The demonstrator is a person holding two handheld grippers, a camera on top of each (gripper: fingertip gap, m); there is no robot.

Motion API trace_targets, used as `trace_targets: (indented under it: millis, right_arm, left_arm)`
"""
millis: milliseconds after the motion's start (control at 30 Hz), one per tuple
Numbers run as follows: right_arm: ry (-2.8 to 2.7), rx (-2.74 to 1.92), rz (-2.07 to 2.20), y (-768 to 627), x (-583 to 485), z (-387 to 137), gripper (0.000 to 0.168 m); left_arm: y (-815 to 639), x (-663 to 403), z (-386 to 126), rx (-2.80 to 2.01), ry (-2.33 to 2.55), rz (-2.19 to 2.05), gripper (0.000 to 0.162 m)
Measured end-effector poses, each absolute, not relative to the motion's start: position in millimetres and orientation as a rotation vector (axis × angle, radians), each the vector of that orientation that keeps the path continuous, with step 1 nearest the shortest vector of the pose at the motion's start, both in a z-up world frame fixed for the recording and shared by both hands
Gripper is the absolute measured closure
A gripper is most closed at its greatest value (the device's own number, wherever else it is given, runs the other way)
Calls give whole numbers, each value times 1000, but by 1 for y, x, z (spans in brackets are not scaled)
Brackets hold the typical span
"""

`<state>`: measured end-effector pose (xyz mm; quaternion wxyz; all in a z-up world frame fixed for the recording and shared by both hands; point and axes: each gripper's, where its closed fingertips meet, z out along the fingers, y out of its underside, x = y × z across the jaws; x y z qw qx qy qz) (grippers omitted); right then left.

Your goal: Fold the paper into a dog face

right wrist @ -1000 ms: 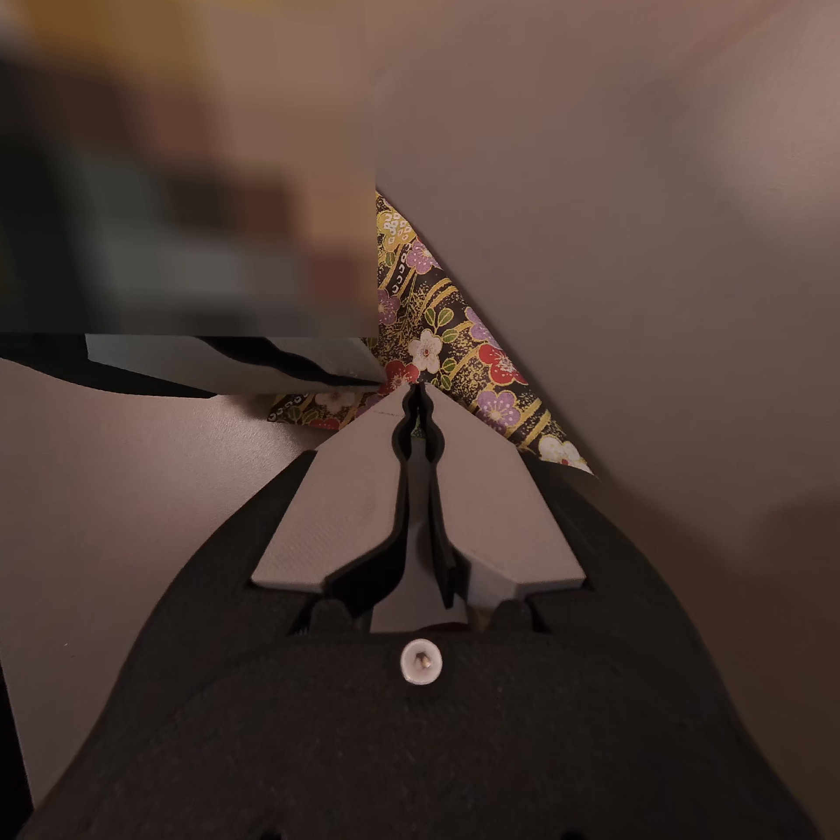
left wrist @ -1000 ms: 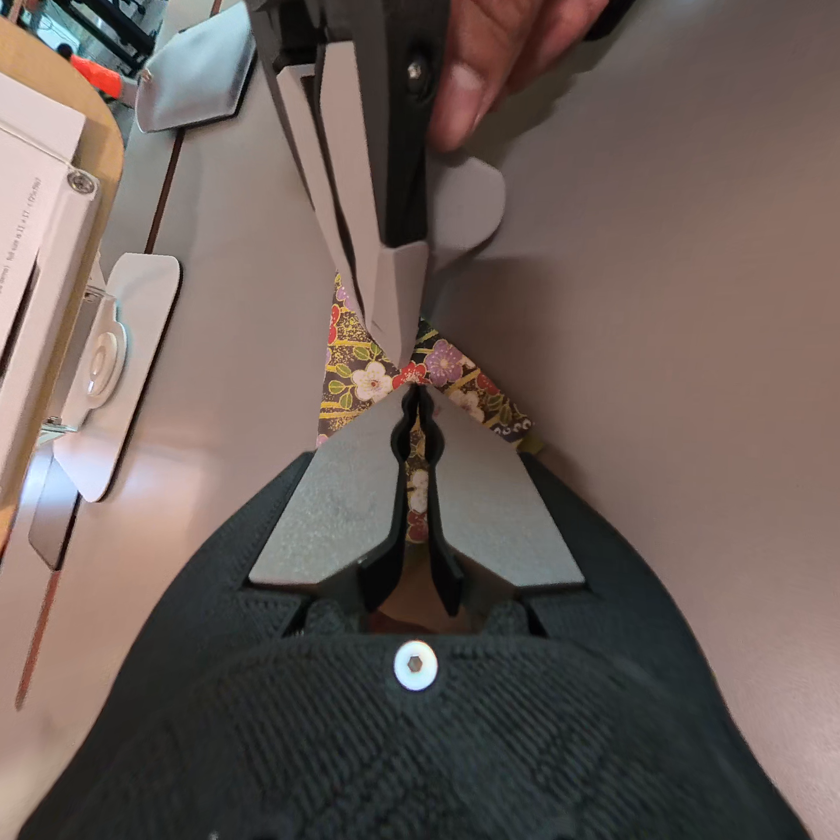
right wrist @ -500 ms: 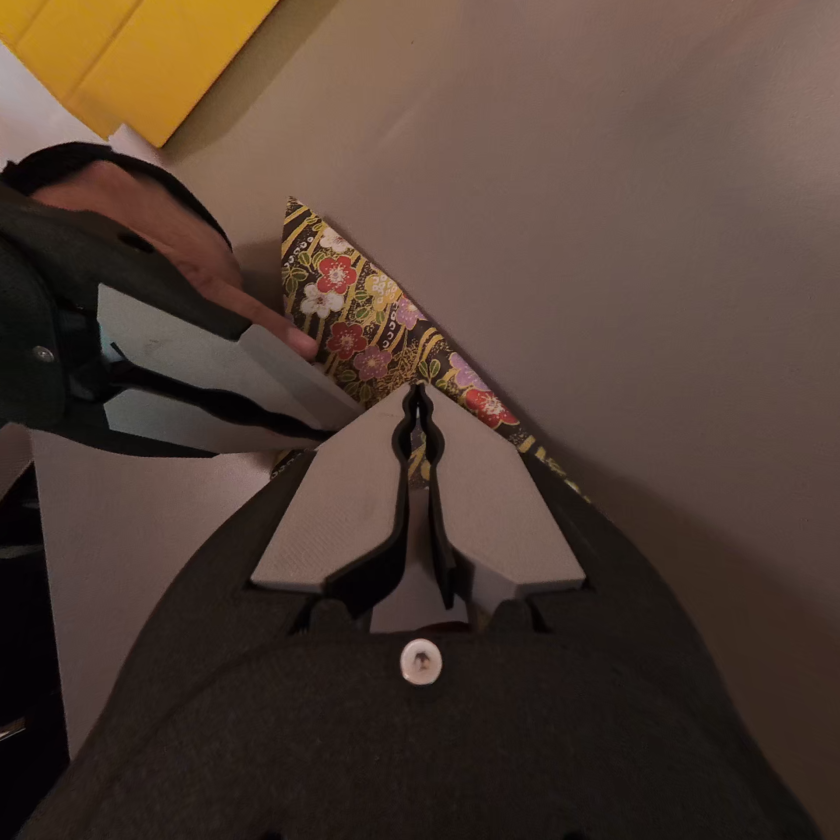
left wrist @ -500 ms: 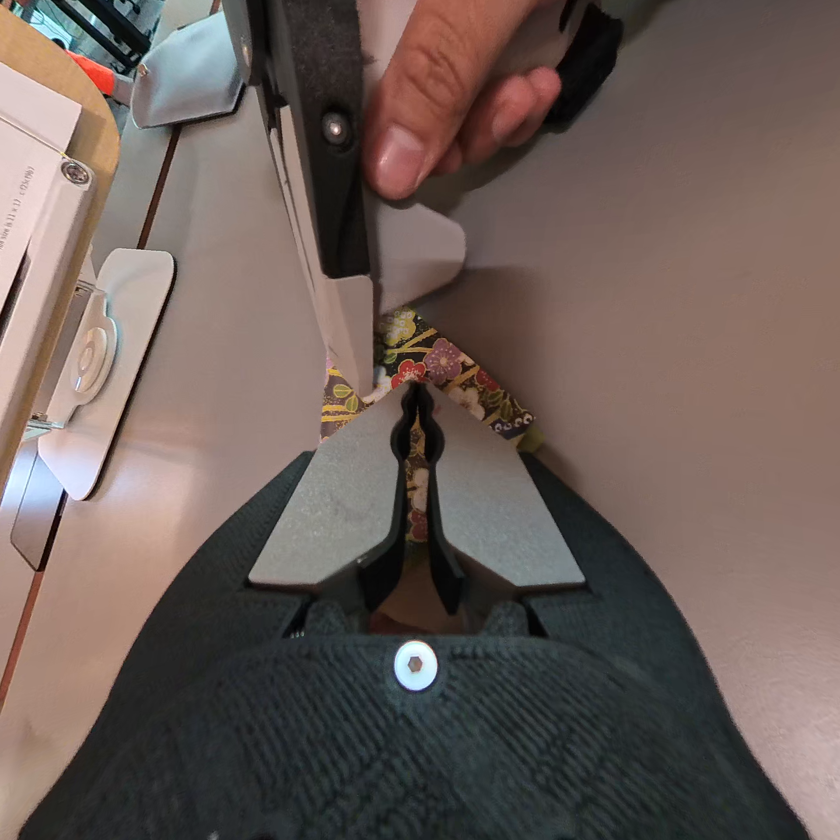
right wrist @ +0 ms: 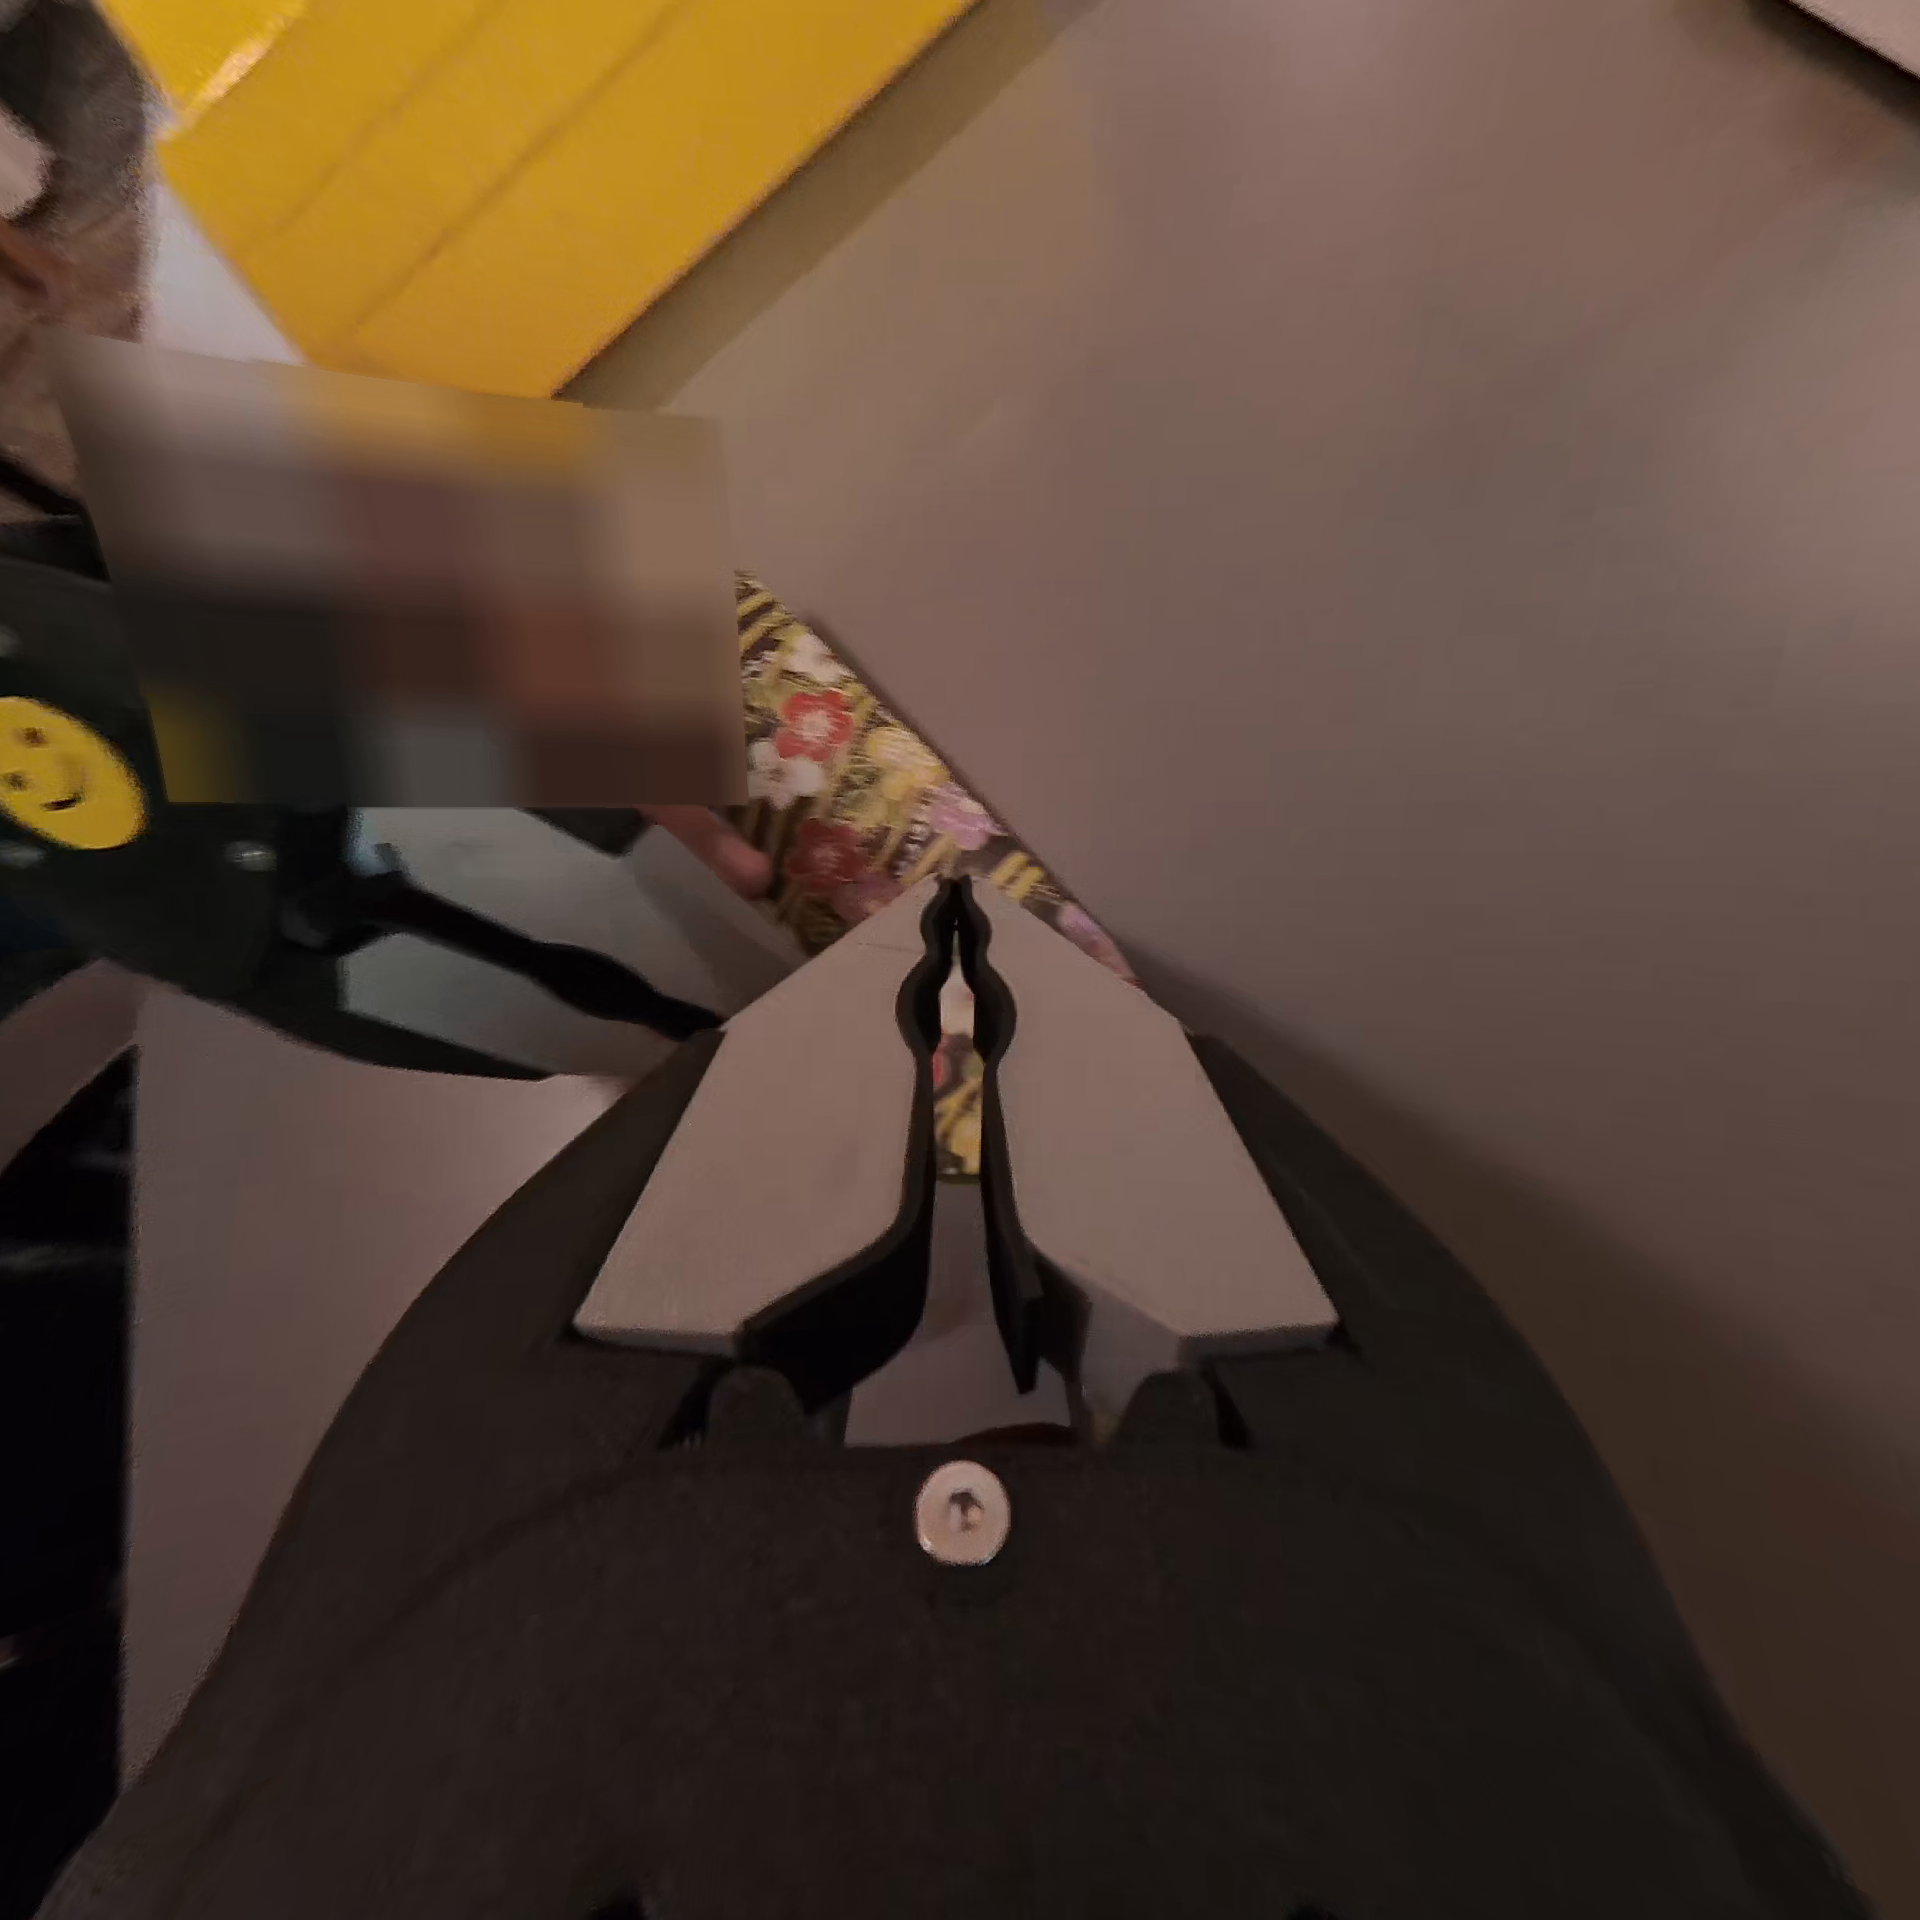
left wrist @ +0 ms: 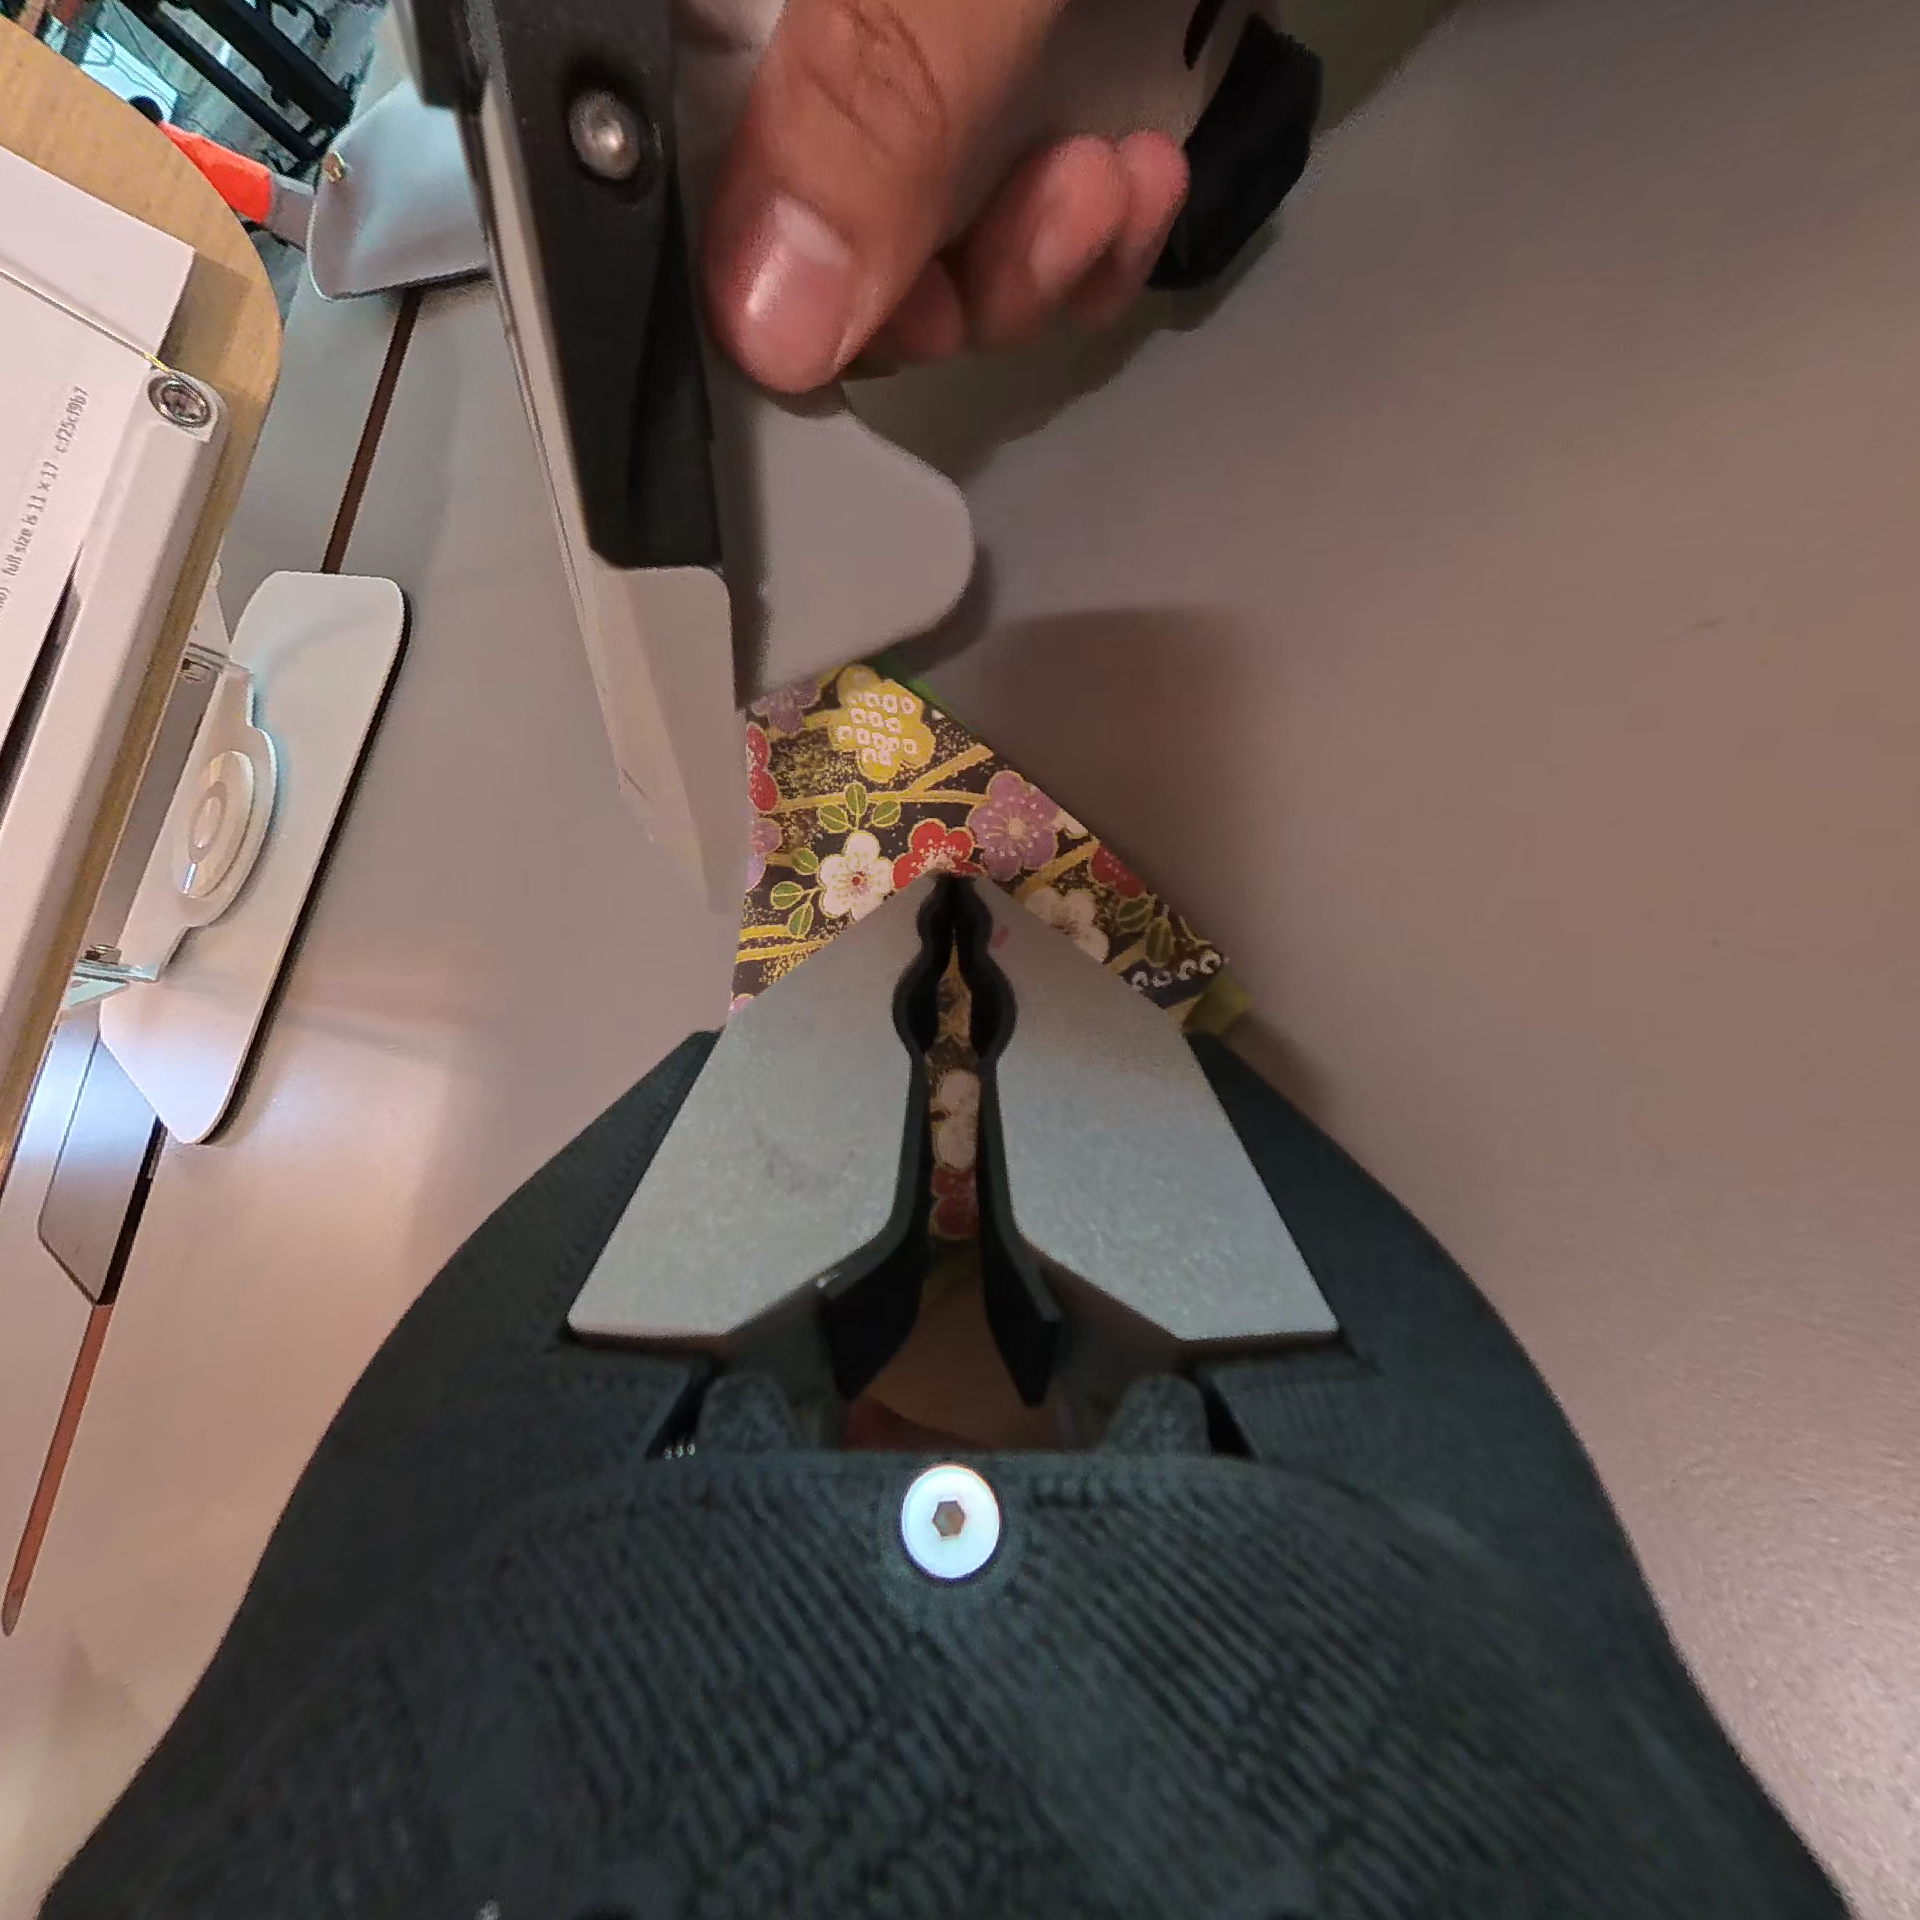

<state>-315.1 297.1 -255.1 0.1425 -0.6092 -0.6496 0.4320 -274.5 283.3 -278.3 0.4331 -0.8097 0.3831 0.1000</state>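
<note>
The folded paper, dark with red, white and purple flowers and gold lines, lies flat on the grey table. My left gripper is shut, its tips resting on the paper, which shows through the gap between the fingers. My right gripper, held by a hand, stands steeply with its tip along the paper's left edge. In the right wrist view the right gripper is shut over the paper. The left gripper lies to its left, partly hidden.
A white device on a wooden-edged board and flat pale grey plates stand at the table's left. A yellow sheet lies at the far end. A yellow smiley sticker sits on the left gripper's body. There is about 5 cm between the tips of the two grippers.
The right gripper has slid away from the left gripper's tip, along the paper's left edge, uncovering more of the paper. The left gripper has stayed in place, shut.
</note>
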Motion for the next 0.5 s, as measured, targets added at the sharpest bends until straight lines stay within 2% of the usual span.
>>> trace_targets:
  millis: [133, 300, 400, 500]
  right_arm:
    - [-2051, -1745, 1098, 287, -318, -279, 168]
    - [-1909, -1791, 996, 314, -337, -276, 168]
    - [-1989, -1688, 1118, 287, -335, -260, 168]
    - [-2093, -1651, 984, 278, -336, -273, 168]
  left_arm:
    - [283, -275, -278, -2019, 953, 247, 162]
    - [283, -275, -278, -2018, 954, 250, 162]
    - [283, -275, -278, -2016, 955, 256, 162]
    - [283, -275, -278, -2019, 952, 248, 162]
